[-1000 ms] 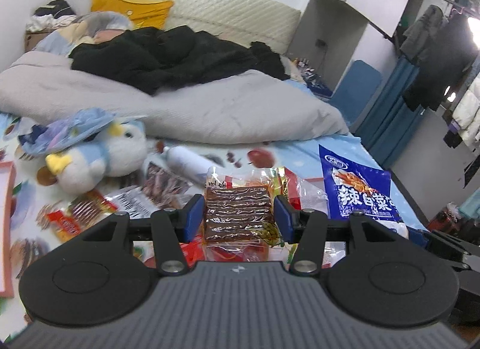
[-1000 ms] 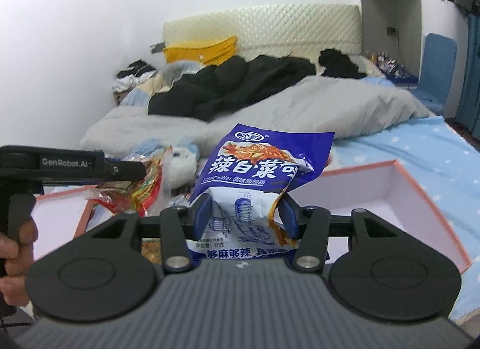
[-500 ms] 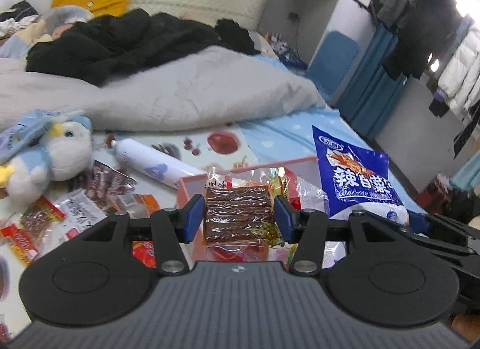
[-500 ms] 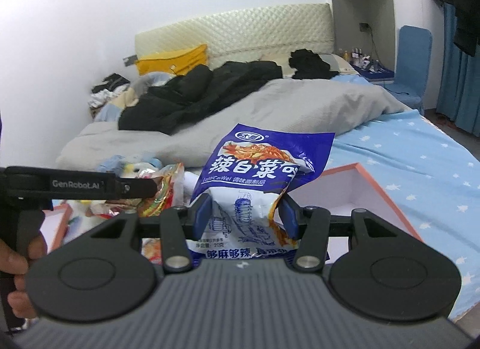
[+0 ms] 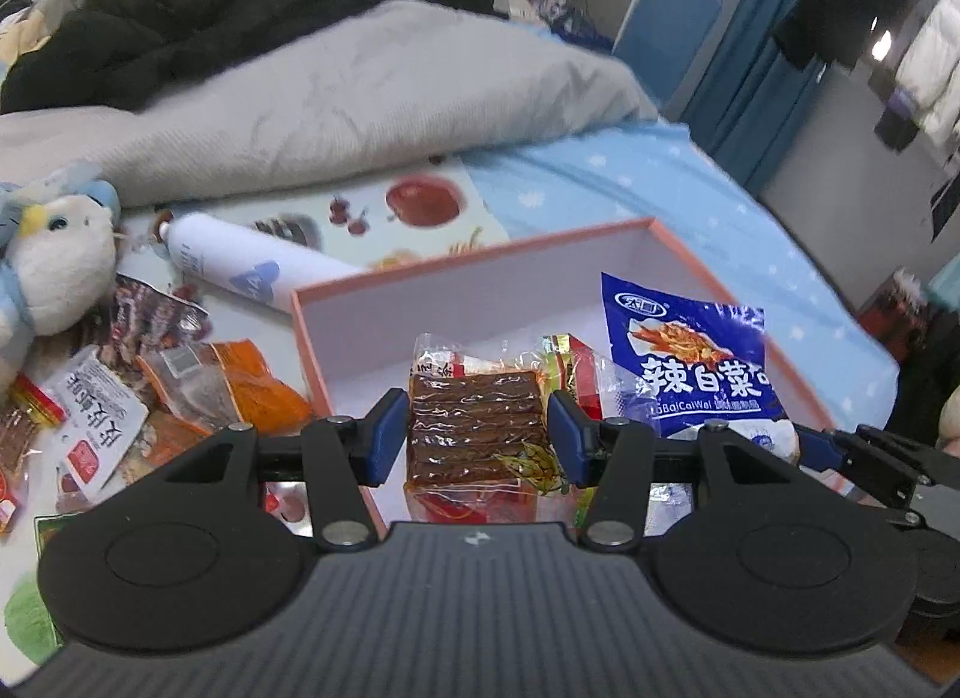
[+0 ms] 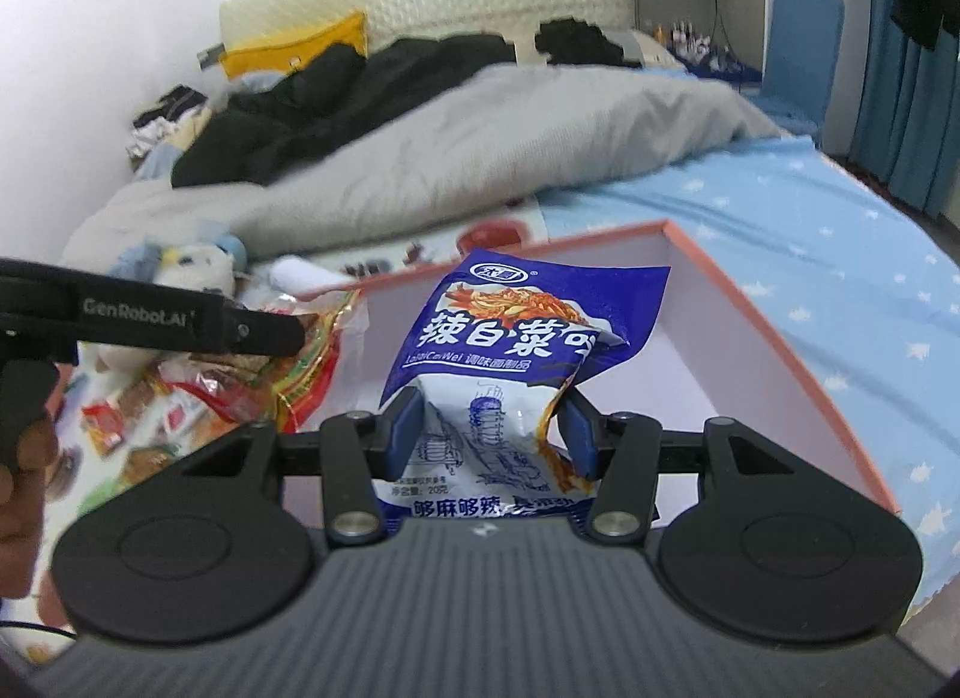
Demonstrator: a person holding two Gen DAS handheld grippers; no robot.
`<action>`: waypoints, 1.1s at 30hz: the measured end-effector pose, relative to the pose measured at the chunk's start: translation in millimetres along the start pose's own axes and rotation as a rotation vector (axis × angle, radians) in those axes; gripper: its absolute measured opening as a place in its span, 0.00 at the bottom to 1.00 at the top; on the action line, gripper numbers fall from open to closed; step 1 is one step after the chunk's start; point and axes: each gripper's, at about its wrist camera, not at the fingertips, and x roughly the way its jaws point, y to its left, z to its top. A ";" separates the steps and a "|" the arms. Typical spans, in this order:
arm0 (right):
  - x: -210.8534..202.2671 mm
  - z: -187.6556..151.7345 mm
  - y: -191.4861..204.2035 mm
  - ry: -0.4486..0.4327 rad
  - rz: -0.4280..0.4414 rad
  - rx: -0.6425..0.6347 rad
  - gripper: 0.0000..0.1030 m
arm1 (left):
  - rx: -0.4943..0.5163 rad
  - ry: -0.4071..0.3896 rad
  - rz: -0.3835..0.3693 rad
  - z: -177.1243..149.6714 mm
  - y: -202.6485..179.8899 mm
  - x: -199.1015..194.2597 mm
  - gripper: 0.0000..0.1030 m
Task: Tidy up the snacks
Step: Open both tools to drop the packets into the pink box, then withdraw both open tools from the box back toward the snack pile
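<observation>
My left gripper (image 5: 477, 435) is shut on a clear packet of brown snack sticks (image 5: 474, 428), held over the near left part of the pink-rimmed box (image 5: 468, 260). My right gripper (image 6: 489, 437) is shut on a blue and white snack bag (image 6: 510, 350), which hangs above the same box (image 6: 774, 338). In the left wrist view the blue bag (image 5: 690, 362) shows at the right, with the right gripper's fingers below it. In the right wrist view the left gripper's body (image 6: 138, 314) sticks in from the left with its packet (image 6: 312, 350). The box's white inside looks bare where it shows.
Several loose snack packets (image 5: 120, 398) lie on the printed mat left of the box. A white bottle (image 5: 240, 266) lies behind the box's far left corner, a plush toy (image 5: 42, 260) further left. A grey duvet (image 5: 360, 98) and black clothes fill the bed behind. A hand (image 6: 18, 476) grips the left handle.
Both grippers moved forward and down with their packets. The pink-rimmed box has come into the left wrist view and now lies under both packets; the plush toy slid off to the left.
</observation>
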 end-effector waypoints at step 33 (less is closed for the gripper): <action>-65.1 0.8 30.8 -0.105 -0.002 -0.023 0.71 | 0.060 -0.173 0.047 -14.9 1.4 -110.9 0.80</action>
